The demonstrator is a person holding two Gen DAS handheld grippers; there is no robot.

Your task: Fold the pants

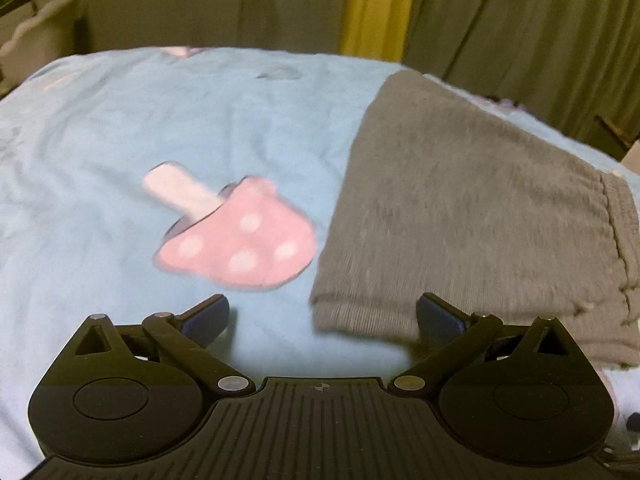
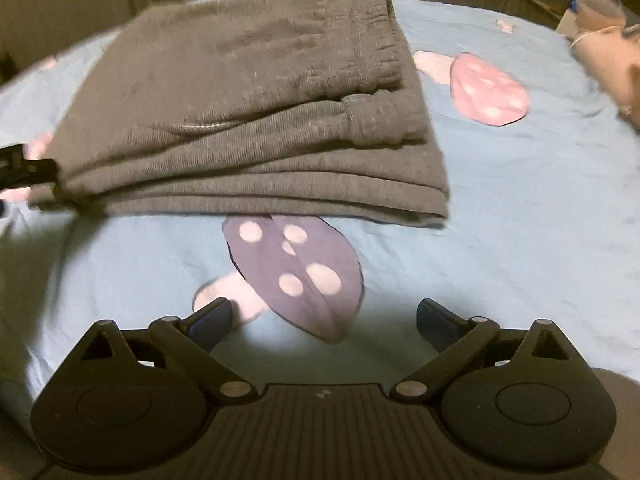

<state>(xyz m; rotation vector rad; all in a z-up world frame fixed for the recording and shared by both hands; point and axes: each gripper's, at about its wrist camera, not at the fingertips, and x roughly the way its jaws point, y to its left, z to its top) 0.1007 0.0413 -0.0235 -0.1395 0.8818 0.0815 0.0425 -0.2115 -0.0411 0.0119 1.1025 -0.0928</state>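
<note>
Olive-grey curtains [image 1: 500,20] with one yellow panel [image 1: 376,4] are hanging behind a bed whose light-blue sheet [image 1: 100,128] is printed with mushrooms. You are looking at the grey pants [image 2: 240,120] lying folded into a thick stack on that sheet, the elastic waistband [image 2: 372,36] showing on the top layer and the folded edges facing the right wrist camera. A purple spotted mushroom print [image 2: 296,276] is lying partly under the stack's near edge, and a pink one [image 2: 488,88] is lying just beside its right side. Your left tongs [image 1: 322,318] are standing wide, with nothing gripped; the right-hand pad [image 1: 436,316] is sitting over the near corner of the pants, though whether it is touching the cloth cannot be told through the blur. A pink mushroom print [image 1: 240,236] is showing to the left of the pants in that view. Your right tongs [image 2: 322,320] are standing wide too, empty, hovering over the sheet near the stack.
</note>
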